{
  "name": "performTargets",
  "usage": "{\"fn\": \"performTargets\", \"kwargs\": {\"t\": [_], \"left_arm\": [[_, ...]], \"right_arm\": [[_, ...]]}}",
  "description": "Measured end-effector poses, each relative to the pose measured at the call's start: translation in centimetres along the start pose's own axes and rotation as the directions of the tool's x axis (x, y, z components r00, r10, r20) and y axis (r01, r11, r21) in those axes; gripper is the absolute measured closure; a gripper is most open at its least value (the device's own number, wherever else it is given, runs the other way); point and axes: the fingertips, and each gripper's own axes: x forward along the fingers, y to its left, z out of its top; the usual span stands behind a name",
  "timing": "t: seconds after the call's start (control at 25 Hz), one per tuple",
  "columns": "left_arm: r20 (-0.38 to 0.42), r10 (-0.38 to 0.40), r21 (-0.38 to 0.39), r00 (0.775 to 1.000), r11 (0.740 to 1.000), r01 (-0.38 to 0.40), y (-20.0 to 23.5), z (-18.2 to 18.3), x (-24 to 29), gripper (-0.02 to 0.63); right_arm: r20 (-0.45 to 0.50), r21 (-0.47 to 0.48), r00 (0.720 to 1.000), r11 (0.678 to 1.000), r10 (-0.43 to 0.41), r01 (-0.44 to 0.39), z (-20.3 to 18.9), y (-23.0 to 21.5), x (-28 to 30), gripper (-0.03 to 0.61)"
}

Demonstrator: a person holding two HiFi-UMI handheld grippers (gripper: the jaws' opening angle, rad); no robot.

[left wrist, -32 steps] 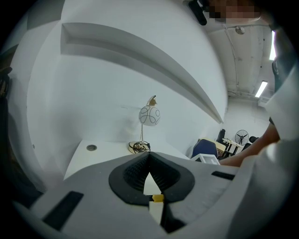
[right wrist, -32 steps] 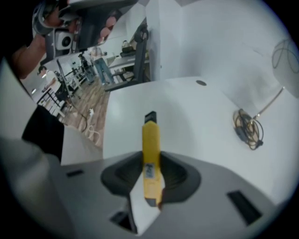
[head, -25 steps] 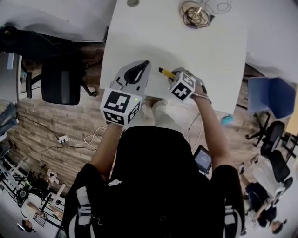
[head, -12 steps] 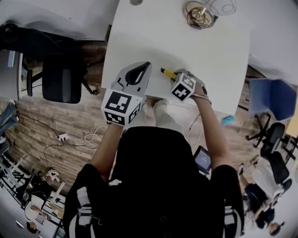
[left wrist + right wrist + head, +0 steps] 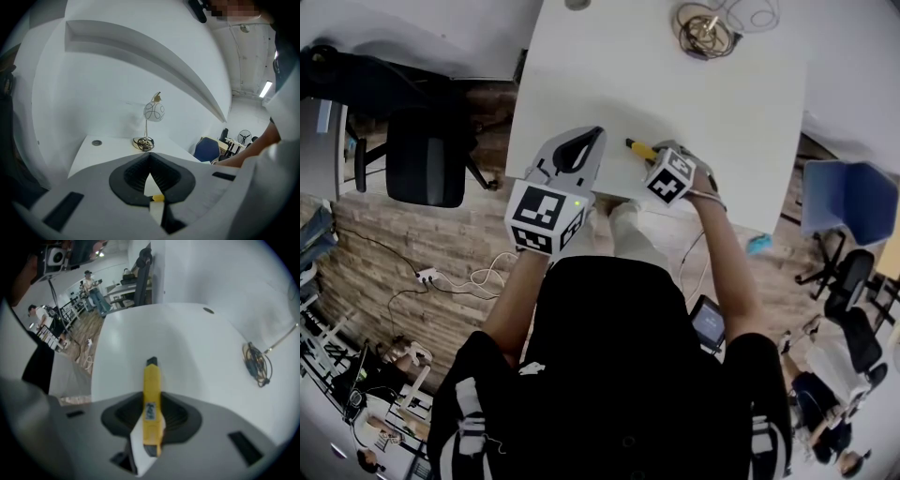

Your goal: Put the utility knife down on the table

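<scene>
My right gripper (image 5: 654,153) is shut on a yellow utility knife (image 5: 638,148) with a black tip, low over the near part of the white table (image 5: 675,84). In the right gripper view the knife (image 5: 151,399) lies lengthwise between the jaws and its tip juts out past them toward the table (image 5: 187,343). Whether it touches the tabletop I cannot tell. My left gripper (image 5: 586,141) hangs just left of it over the table's near edge, jaws shut with nothing in them. In the left gripper view a sliver of the yellow knife (image 5: 158,198) shows through the closed left gripper (image 5: 150,161).
A lamp base with a coiled cable (image 5: 705,33) stands at the table's far side, with a round grommet hole (image 5: 572,5) at far left. On the wood floor a black office chair (image 5: 422,155) stands left of the table and a blue chair (image 5: 844,192) right.
Both grippers and the knife have stayed almost where they were; only a slight shift to the right in the view.
</scene>
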Motion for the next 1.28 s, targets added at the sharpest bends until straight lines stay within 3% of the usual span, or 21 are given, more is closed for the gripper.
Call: {"fn": "performTargets", "kwargs": {"t": [0.56, 0.8, 0.92, 1.08, 1.28], "left_arm": [[0.017, -0.007, 0.014, 1.000, 1.000, 0.007, -0.3, 0.7, -0.2, 0.598], [0.036, -0.016, 0.035, 0.999, 0.999, 0.015, -0.5, 1.8, -0.2, 0.598], [0.045, -0.023, 0.051, 0.999, 0.999, 0.020, -0.8, 2.5, -0.1, 0.598], [0.064, -0.032, 0.075, 0.997, 0.997, 0.027, -1.2, 3.7, -0.2, 0.598], [0.091, -0.039, 0.116, 0.995, 0.993, 0.028, -1.8, 5.4, -0.7, 0.598]], "right_arm": [[0.024, 0.063, 1.000, 0.998, -0.013, 0.011, 0.1, -0.5, -0.9, 0.428], [0.099, 0.129, 0.994, 0.991, -0.056, 0.043, 1.5, -1.7, -3.3, 0.441], [0.148, 0.163, 0.986, 0.985, -0.082, 0.058, 2.3, -2.5, -5.1, 0.482], [0.266, 0.221, 0.954, 0.972, -0.140, 0.081, 4.3, -3.7, -8.9, 0.519], [0.392, 0.304, 0.886, 0.944, -0.247, 0.129, 6.4, -5.1, -14.4, 0.536]]}}
